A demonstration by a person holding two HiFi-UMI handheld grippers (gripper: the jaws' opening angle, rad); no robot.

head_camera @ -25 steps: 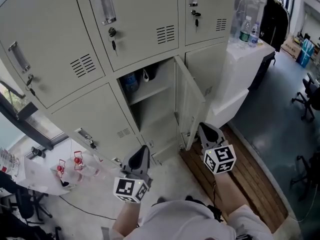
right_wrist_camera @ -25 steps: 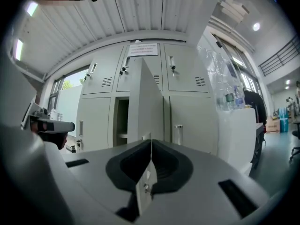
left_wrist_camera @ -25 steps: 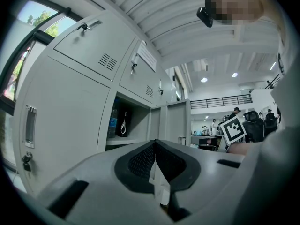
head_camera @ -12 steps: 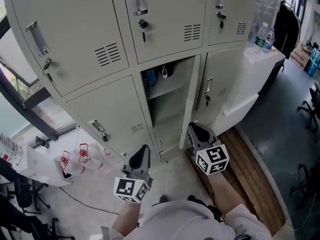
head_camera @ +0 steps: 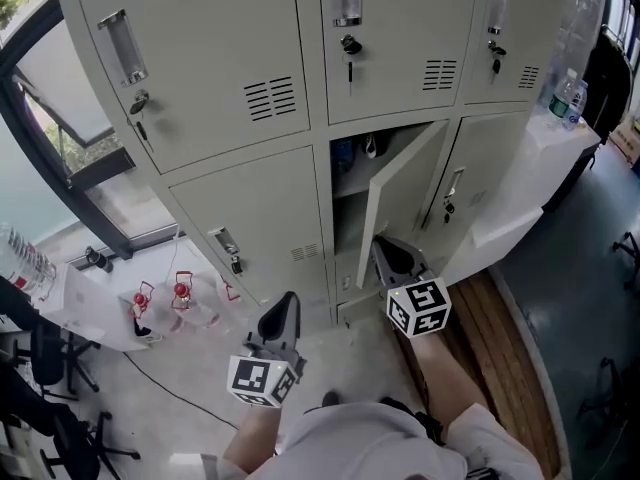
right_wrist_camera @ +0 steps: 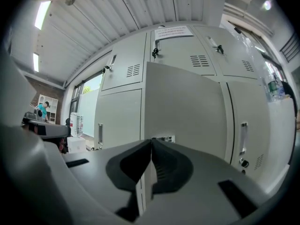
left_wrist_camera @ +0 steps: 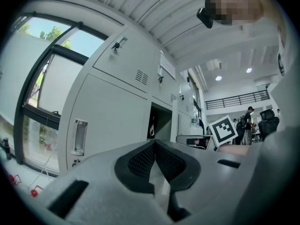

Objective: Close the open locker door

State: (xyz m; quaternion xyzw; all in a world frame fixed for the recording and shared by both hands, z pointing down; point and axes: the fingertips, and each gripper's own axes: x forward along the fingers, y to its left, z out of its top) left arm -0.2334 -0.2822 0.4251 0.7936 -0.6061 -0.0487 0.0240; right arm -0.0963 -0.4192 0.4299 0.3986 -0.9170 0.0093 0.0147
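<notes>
The grey locker bank fills the head view. The lower middle locker (head_camera: pixel 345 208) stands open, its door (head_camera: pixel 400 198) swung partway out to the right at an angle. Inside hang a blue item (head_camera: pixel 343 154) and a small white one (head_camera: pixel 370 146). My right gripper (head_camera: pixel 378 244) is shut, its tips at the door's lower outer face; in the right gripper view the door (right_wrist_camera: pixel 183 107) fills the space just beyond the shut right gripper (right_wrist_camera: pixel 151 140). My left gripper (head_camera: pixel 288 300) is shut and empty, low and apart from the lockers, with the opening (left_wrist_camera: pixel 159 122) ahead of the left gripper (left_wrist_camera: pixel 154 142).
A white counter (head_camera: pixel 520 183) with water bottles (head_camera: pixel 568 96) stands right of the lockers. A wooden plank strip (head_camera: pixel 495 338) runs along the floor on the right. Small red-topped items (head_camera: pixel 160 298) and a cable lie on the floor at left, below a window.
The door has swung from wide open to roughly half shut. My right gripper moved left and forward with it. The left gripper stayed put.
</notes>
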